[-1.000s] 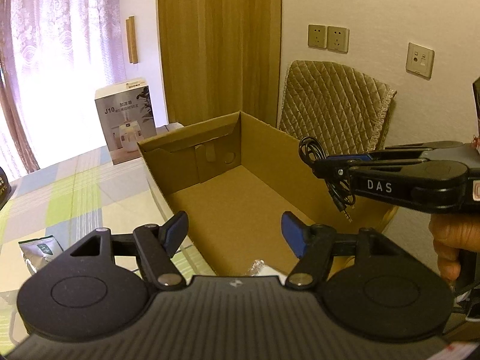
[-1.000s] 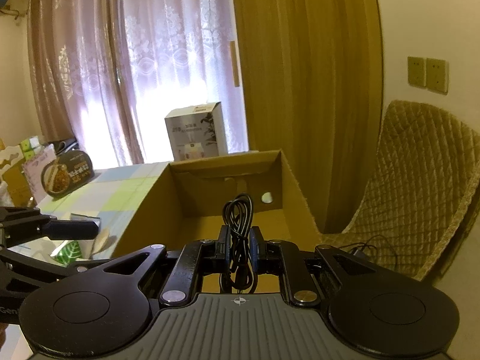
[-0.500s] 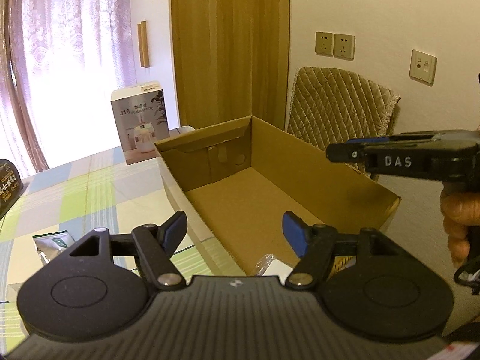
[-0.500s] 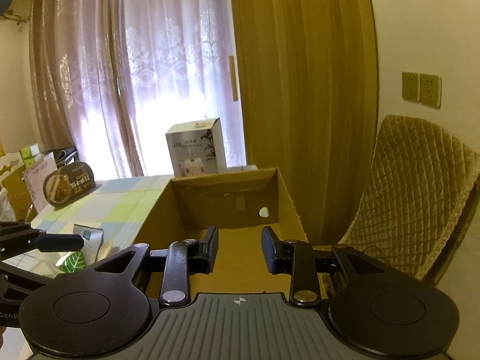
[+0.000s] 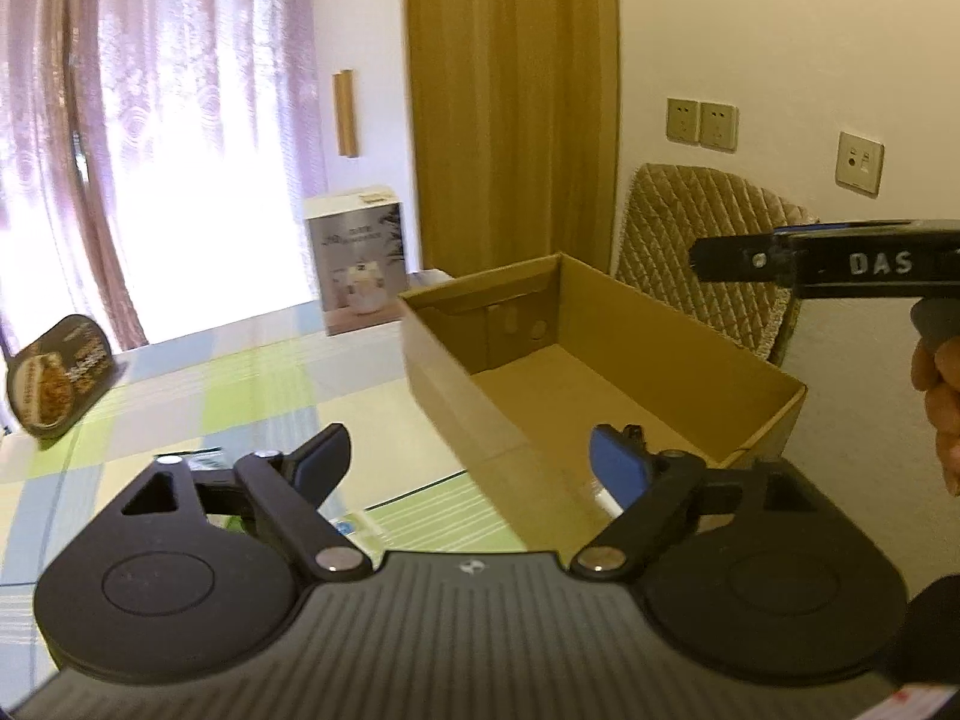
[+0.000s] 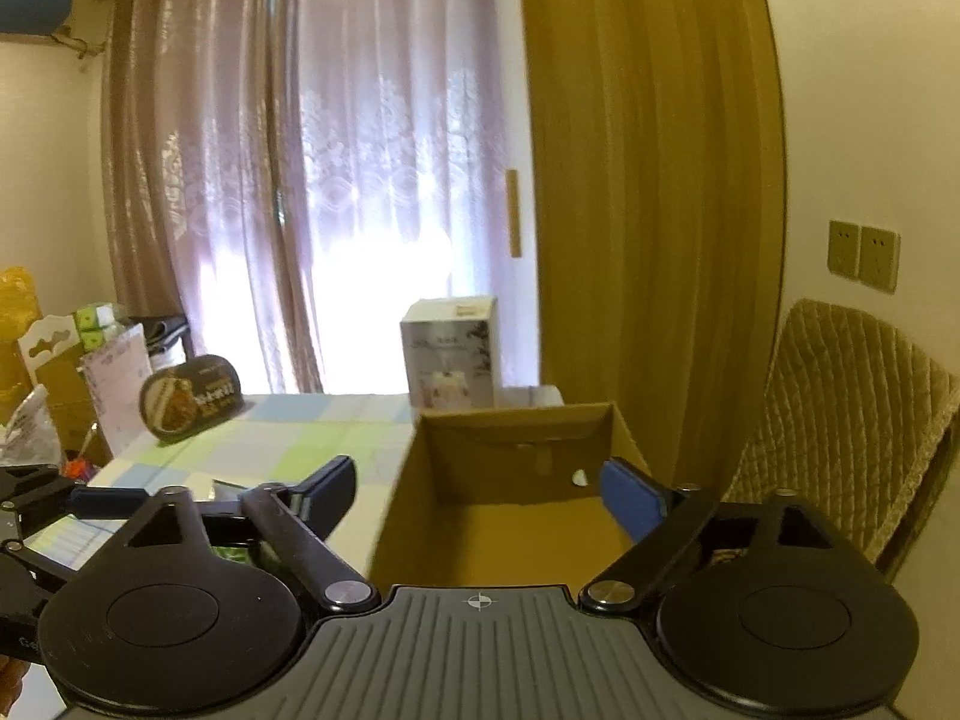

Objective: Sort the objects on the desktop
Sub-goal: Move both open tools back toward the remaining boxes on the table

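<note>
L wrist view: you are holding the left gripper (image 5: pixel 468 459) w/ fingers spread wide, nothing between them, at the near-left corner of the cardboard box (image 5: pixel 606 372). The box is sitting open on the checked tablecloth (image 5: pixel 198 396); a small clear-wrapped item (image 5: pixel 600 489) is lying inside by its near wall. R of the box, your hand (image 5: pixel 939 402) is gripping the right gripper (image 5: pixel 702 261), seen side-on.

R wrist view: you are keeping the right gripper (image 6: pixel 477 489) w/ fingers wide apart, empty, above the box's (image 6: pixel 510 480) near end. A green-leaf packet (image 6: pixel 231 549) is lying L of the box.
</note>
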{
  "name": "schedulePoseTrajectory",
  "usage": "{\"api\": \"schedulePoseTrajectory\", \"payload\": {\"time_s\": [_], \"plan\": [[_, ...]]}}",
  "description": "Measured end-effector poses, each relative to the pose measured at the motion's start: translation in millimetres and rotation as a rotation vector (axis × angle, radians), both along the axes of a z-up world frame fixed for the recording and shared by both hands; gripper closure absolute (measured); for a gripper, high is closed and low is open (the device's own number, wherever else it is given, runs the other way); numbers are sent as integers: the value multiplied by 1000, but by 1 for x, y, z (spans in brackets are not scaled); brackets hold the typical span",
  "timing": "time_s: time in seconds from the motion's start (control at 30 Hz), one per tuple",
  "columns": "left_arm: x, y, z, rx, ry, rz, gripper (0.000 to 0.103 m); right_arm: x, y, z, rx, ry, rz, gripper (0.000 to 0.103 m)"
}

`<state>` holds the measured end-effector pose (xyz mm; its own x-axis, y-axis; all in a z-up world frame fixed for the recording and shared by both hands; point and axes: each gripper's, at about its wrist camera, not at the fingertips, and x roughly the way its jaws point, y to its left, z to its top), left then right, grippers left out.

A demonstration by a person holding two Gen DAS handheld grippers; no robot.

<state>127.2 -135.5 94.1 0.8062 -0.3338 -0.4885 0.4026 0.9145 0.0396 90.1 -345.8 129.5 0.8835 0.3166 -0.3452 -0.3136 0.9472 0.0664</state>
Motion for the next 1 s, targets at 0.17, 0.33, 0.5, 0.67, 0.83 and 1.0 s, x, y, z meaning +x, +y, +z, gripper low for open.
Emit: {"api": "schedulePoseTrajectory", "payload": {"time_s": [0.17,0.33,0.5,0.67,0.83,1.0], "plan": [[-19,39,5,17,-16,66,2,-17,31,2,4,-2,46,2],[-35,80,1,39,-5,146,1,-28,63,-3,-3,14,111,2],[-56,118,-15,44,27,221,1,-36,86,-15,11,48,160,2],[-68,141,-38,40,76,256,1,-42,105,-38,14,94,202,2],[-72,151,-59,53,110,265,1,-41,117,-61,3,143,232,2],[-71,153,-78,57,124,257,1,-43,129,-82,5,170,267,2]]}}
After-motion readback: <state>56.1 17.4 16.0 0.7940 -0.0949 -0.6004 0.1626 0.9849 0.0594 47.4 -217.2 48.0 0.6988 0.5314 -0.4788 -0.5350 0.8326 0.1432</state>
